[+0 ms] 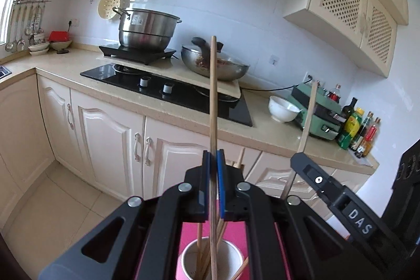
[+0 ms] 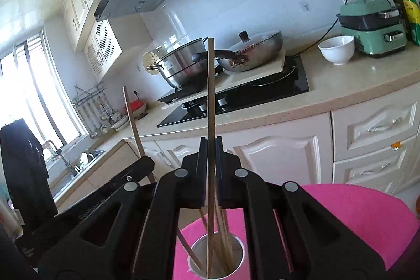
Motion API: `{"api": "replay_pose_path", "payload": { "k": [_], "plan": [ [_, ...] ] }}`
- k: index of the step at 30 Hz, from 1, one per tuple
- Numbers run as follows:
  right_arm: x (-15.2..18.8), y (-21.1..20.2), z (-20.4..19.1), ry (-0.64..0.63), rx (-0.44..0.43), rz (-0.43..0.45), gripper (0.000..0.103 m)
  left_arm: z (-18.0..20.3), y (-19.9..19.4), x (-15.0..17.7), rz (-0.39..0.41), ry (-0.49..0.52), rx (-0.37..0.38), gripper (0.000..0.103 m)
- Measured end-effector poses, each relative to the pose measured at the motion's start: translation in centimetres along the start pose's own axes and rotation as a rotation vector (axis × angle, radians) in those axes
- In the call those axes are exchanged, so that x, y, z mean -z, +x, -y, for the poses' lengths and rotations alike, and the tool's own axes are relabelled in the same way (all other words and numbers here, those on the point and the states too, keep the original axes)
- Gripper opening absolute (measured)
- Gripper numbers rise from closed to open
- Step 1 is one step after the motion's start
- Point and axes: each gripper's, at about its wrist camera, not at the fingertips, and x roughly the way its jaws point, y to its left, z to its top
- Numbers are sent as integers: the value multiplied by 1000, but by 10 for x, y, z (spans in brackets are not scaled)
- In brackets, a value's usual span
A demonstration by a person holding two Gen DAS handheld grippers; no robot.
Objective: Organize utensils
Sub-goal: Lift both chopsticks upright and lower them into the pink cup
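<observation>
My left gripper (image 1: 213, 156) is shut on a long wooden chopstick (image 1: 213, 96) that stands nearly upright. Its lower end reaches into a white cup (image 1: 232, 260) holding several more chopsticks. The cup sits on a pink surface (image 1: 189, 232) right below the jaws. My right gripper (image 2: 210, 146) is shut on another upright chopstick (image 2: 210, 85) over the same cup (image 2: 236, 253). The two grippers are side by side. The right gripper (image 1: 299, 158) shows at the right of the left wrist view. The left gripper (image 2: 145, 162) shows at the lower left of the right wrist view.
Ahead runs a beige kitchen counter (image 1: 275, 138) with a black hob (image 1: 168, 91), a steel pot (image 1: 147, 30) and a lidded wok (image 1: 215, 64). A white bowl (image 1: 282, 109), a green appliance (image 1: 317, 112) and bottles (image 1: 354, 127) stand at its right. A sink (image 2: 78, 164) lies at the left.
</observation>
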Motion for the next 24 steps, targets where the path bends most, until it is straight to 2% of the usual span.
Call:
{"api": "replay_pose_path", "payload": {
  "k": [6, 15, 24],
  "plan": [
    [12, 7, 5, -21, 25, -32, 6, -6, 14, 16, -29, -1, -29, 6],
    [30, -5, 2, -67, 43, -97, 6, -9, 10, 38, -82, 27, -49, 6],
    [49, -13, -8, -139, 59, -162, 6, 2, 3, 60, -157, 115, -37, 6]
  ]
}}
